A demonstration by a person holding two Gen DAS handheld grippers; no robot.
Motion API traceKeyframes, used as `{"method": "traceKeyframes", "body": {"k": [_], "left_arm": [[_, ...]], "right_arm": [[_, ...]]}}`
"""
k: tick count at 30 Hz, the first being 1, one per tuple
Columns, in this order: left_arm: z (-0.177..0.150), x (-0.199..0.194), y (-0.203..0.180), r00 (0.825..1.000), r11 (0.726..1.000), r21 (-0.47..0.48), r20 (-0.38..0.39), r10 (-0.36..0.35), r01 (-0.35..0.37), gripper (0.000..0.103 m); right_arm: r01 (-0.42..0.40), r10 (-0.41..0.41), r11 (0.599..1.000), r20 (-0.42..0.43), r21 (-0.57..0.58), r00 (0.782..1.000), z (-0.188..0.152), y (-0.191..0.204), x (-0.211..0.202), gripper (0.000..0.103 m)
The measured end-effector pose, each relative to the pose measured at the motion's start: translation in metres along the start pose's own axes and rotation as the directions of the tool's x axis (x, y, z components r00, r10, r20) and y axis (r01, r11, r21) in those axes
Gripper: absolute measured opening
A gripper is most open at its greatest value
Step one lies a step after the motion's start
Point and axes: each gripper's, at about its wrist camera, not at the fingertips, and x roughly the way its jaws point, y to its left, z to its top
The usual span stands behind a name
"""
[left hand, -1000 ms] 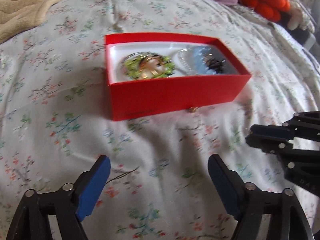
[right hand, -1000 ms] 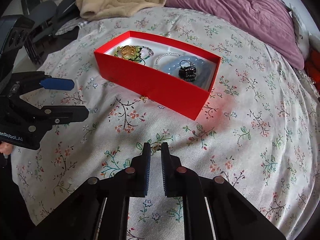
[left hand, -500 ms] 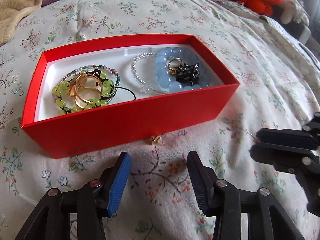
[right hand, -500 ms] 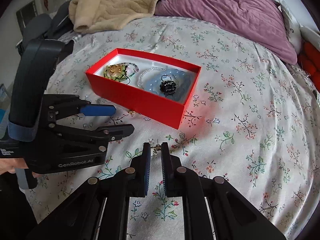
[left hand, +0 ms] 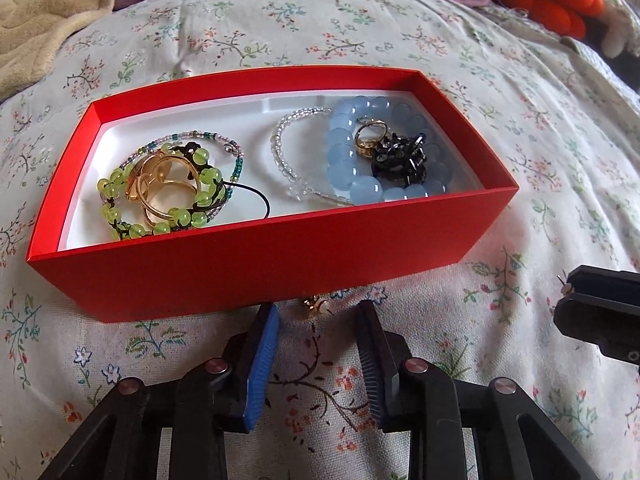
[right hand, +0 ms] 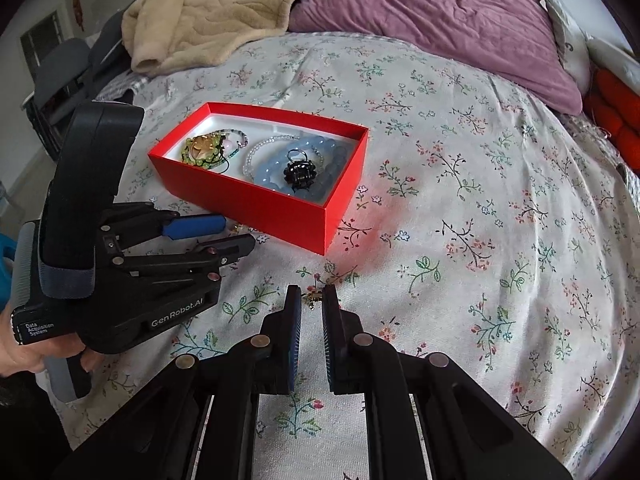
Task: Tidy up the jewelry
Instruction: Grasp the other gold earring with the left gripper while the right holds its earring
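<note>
Only the right wrist view shows the hand (right hand: 24,350) (gripping).

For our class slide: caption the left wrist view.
Left gripper closing around a small gold earring beside the red jewelry box.

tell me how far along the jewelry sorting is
Mostly done: bracelets and rings already lie in the red box. In hand: the right tool is shut on a small earring. Left: a gold earring lies on the bedspread against the box front, and the left tool has just been closing around it, not yet gripping.
</note>
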Motion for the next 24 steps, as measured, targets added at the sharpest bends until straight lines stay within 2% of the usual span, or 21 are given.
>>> {"method": "traceKeyframes", "body": {"k": [5, 8, 24], "left_arm": [[0.0, 0.0, -0.008, 1.0, 1.0, 0.017, 0.0, 0.023, -0.023, 0.008], [0.0, 0.0, -0.012, 0.999, 0.999, 0.029, -0.001, 0.038, -0.038, 0.007], [-0.006, -0.016, -0.007, 1.0, 0.999, 0.033, -0.008, 0.013, -0.013, 0.007]], "right_arm": [[0.01, -0.01, 1.0, 0.001, 0.015, 1.0, -0.002, -0.004, -0.002, 0.011], [0.012, -0.012, 1.0, 0.0, 0.02, 1.0, -0.002, -0.006, -0.002, 0.011], [0.014, -0.014, 1.0, 0.014, 0.016, 1.0, 0.001, -0.005, -0.005, 0.011]]}}
